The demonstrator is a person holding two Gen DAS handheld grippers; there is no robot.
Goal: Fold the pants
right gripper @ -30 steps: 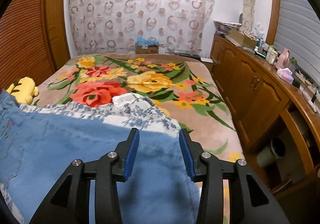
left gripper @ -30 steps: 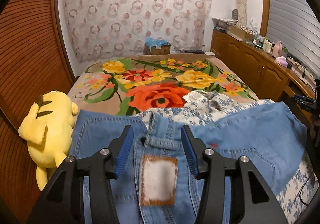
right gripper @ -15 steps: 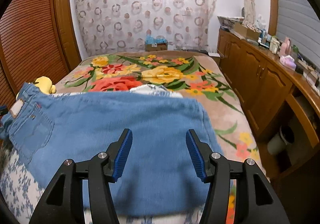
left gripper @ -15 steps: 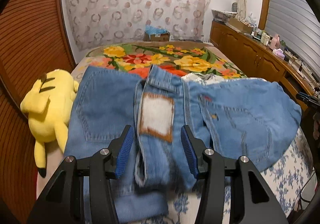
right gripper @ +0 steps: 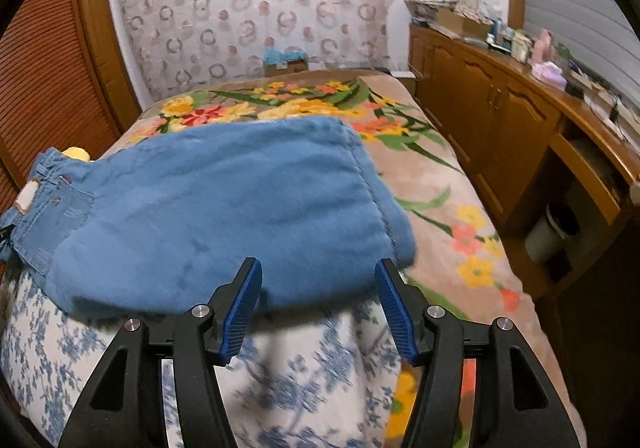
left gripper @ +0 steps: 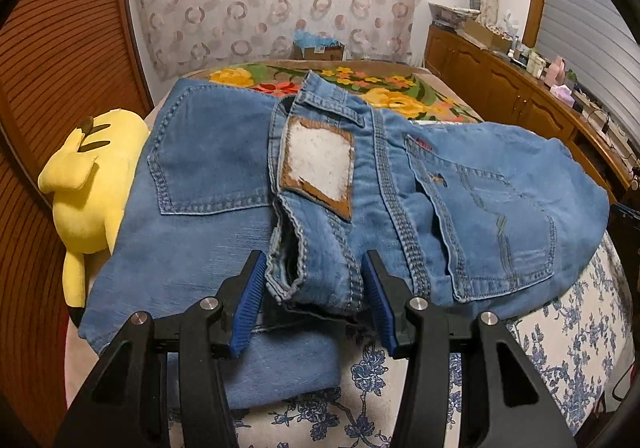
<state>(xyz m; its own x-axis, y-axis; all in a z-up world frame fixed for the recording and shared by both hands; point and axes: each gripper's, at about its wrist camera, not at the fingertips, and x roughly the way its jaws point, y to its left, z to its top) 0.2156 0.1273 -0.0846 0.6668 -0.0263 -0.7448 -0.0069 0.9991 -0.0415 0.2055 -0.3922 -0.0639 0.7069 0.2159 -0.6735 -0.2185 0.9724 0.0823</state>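
Light blue jeans (left gripper: 208, 176) lie spread on the bed, back pockets up, with a worn white-and-brown patch (left gripper: 320, 164) at the waistband. My left gripper (left gripper: 313, 260) is open just above the near edge. A bunched fold of denim sits between its blue pads (left gripper: 250, 296), which do not clamp it. In the right wrist view the folded leg end of the jeans (right gripper: 224, 200) rests on the bed. My right gripper (right gripper: 319, 264) is opening, with the near denim edge between its fingertips and no pad pressing on it.
A yellow plush toy (left gripper: 88, 184) lies left of the jeans by the slatted wooden door (left gripper: 48, 88). A white sheet with blue flowers (left gripper: 560, 328) covers the near bed, a floral blanket (right gripper: 432, 176) the far part. Wooden cabinets (right gripper: 500, 108) and a bin (right gripper: 548, 232) stand on the right.
The jeans have dropped flat onto the bed and slid out from deep between the left fingers as that gripper drew back. The right jaws widened and let go of the leg end.
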